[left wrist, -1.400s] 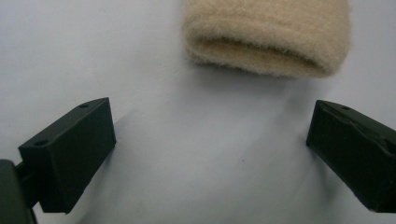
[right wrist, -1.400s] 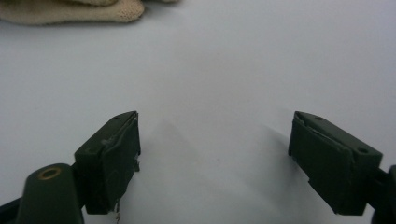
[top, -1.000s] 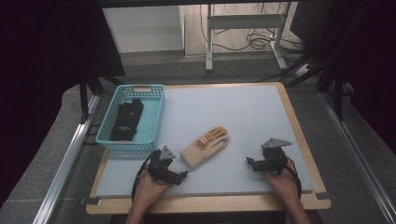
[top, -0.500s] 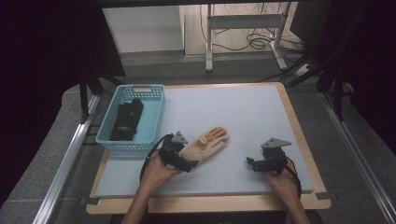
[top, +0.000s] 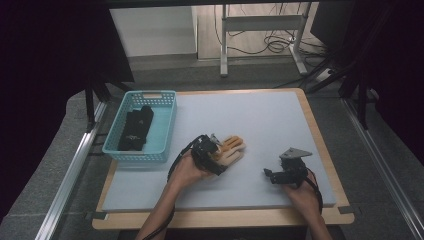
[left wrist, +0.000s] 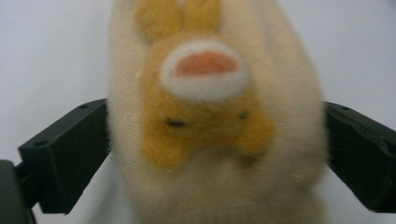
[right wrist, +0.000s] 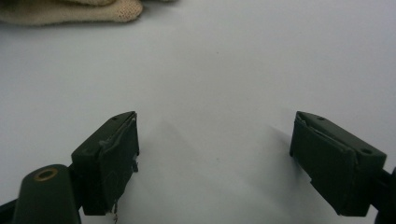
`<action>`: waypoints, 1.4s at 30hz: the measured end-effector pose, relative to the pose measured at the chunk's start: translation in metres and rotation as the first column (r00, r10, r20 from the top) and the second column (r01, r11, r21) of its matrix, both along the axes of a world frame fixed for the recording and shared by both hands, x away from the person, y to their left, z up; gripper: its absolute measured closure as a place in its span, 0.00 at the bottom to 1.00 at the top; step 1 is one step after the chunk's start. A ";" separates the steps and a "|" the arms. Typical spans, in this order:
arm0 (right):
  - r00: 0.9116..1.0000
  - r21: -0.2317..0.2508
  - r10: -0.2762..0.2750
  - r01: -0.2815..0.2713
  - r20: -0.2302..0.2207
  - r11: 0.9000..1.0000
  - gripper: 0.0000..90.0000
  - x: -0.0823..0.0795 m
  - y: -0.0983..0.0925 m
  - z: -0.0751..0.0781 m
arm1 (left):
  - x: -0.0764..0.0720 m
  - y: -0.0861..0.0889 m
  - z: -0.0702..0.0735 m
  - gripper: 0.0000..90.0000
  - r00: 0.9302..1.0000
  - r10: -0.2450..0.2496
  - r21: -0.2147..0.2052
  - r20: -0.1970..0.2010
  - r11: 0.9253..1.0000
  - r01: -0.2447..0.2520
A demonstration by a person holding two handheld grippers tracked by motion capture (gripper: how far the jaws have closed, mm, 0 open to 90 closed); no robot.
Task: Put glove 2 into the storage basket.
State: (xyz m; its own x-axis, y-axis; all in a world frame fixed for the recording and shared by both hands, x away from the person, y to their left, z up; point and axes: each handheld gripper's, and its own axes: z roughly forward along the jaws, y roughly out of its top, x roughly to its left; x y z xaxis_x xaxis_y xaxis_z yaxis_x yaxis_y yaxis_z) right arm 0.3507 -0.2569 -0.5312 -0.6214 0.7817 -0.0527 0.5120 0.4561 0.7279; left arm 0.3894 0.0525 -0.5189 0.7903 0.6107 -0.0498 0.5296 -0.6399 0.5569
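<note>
A cream fuzzy glove (top: 234, 149) with an orange animal face lies near the middle of the pale mat. My left gripper (top: 216, 151) is over its cuff end, open, one jaw on each side. In the left gripper view the glove (left wrist: 210, 116) sits between the two wide-spread black jaws of that gripper (left wrist: 215, 140) and brushes both. My right gripper (top: 268, 175) rests on the mat to the right, open, pointing left toward the glove. In the right gripper view, bare mat lies between the jaws of that gripper (right wrist: 215, 140), and the glove's edge (right wrist: 70, 11) shows at top left.
A teal basket (top: 166, 125) stands at the mat's left side and holds dark folded items (top: 135, 129). The mat (top: 260, 117) lies on a wooden-edged table. Metal rails run along both sides, and a white stand with cables is on the floor behind.
My left gripper has moved forward and right from the near-left of the mat until its jaws straddle the glove. The right gripper has stayed put.
</note>
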 end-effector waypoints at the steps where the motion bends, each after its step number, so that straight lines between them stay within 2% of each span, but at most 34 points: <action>1: 1.000 0.000 0.000 0.000 0.000 1.000 0.17 0.000 0.000 0.000 | 0.000 0.000 -0.001 0.03 1.000 -0.001 -0.003 -0.006 1.000 0.001; 6: 1.000 0.000 0.000 0.000 0.000 1.000 0.17 0.000 0.000 0.000 | -0.002 -0.004 -0.005 0.12 1.000 -0.007 0.033 -0.001 0.999 0.007; 13: 1.000 0.000 0.000 0.000 0.000 1.000 0.17 0.000 0.000 0.000 | -0.009 -0.004 -0.001 0.35 0.999 0.035 0.023 0.000 0.999 -0.035; 16: 1.000 -0.001 0.000 0.000 0.001 1.000 0.17 0.000 0.000 0.000 | -0.013 -0.005 0.001 0.49 0.999 0.041 0.022 -0.001 0.999 -0.041; 21: 1.000 -0.001 0.000 0.000 0.001 1.000 0.17 0.000 0.000 0.000 | -0.014 -0.005 0.004 0.61 0.999 0.041 0.024 -0.021 0.999 -0.041; 27: 1.000 0.000 -0.001 0.001 0.000 1.000 0.17 0.000 0.000 0.000 | -0.008 0.006 0.013 0.66 0.997 0.073 -0.017 -0.035 0.997 -0.074; 31: 1.000 0.000 -0.001 0.001 0.000 1.000 0.17 0.000 0.000 0.000 | -0.005 0.017 0.026 0.66 0.994 0.107 -0.049 -0.031 0.993 -0.108; 35: 1.000 0.000 0.000 0.000 0.000 1.000 0.17 0.000 0.000 0.000 | -0.002 0.029 0.040 0.66 0.990 0.136 -0.058 -0.020 0.989 -0.137; 38: 1.000 0.000 0.000 0.000 0.000 1.000 0.17 0.000 0.000 0.000 | 0.002 0.039 0.050 0.66 0.986 0.164 -0.066 -0.021 0.984 -0.165; 42: 1.000 0.000 0.000 0.000 0.000 1.000 0.17 0.000 0.000 0.000 | 0.010 0.057 0.063 0.65 0.976 0.216 -0.066 -0.020 0.974 -0.216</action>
State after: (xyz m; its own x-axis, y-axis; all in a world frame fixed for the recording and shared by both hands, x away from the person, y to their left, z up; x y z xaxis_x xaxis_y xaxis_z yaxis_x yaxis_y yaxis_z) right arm 0.3506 -0.2569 -0.5312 -0.6212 0.7819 -0.0527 0.5124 0.4561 0.7276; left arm 0.3992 0.1098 -0.4562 0.6391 0.7618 -0.1057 0.6583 -0.4707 0.5874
